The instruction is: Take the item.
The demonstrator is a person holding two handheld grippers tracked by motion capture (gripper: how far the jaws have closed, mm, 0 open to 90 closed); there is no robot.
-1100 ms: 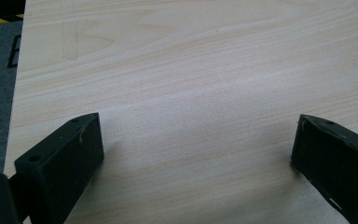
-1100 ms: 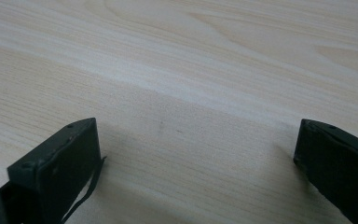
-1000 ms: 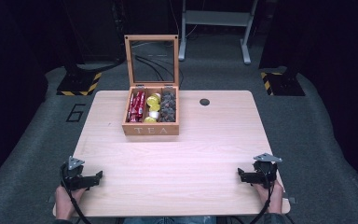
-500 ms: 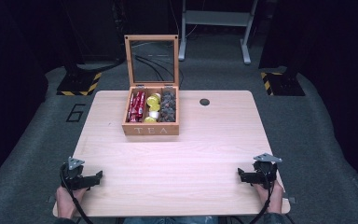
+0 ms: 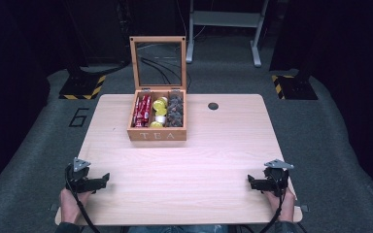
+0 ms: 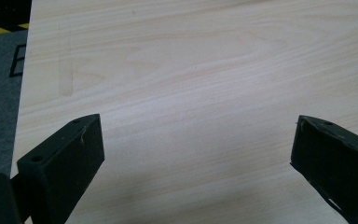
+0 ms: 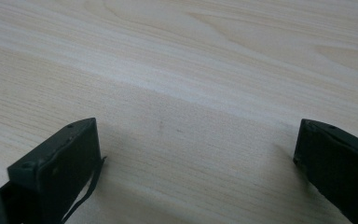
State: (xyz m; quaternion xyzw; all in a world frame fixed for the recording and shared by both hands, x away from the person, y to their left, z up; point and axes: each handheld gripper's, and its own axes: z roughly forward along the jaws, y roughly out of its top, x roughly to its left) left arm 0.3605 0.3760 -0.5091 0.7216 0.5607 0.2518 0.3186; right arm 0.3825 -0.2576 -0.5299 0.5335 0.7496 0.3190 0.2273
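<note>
A wooden tea box [image 5: 157,121] stands on the far half of the desk [image 5: 189,165], a little left of centre, its lettered front wall facing the near edge. Its long axis runs near to far, and its glass-paned lid [image 5: 158,62] stands upright at the far side, open. Inside lie three lengthwise rows — red packets [image 5: 142,110] on the left, yellow ones [image 5: 159,110] in the middle, dark ones [image 5: 176,110] on the right.

The left gripper [image 5: 98,181] rests at the near left corner of the desk, the right gripper [image 5: 253,182] at the near right corner, both well apart from the box and pointing inward toward each other. In each gripper view the jaws stand wide apart with bare desk between them.

The desk is pale wood grain with a round cable hole [image 5: 213,106] right of the box. Around it lies grey carpet [image 5: 39,145] bearing a painted "6" — yellow-black hazard-striped bases [image 5: 83,87] and a grey metal frame [image 5: 223,19] stand in the dark beyond.
</note>
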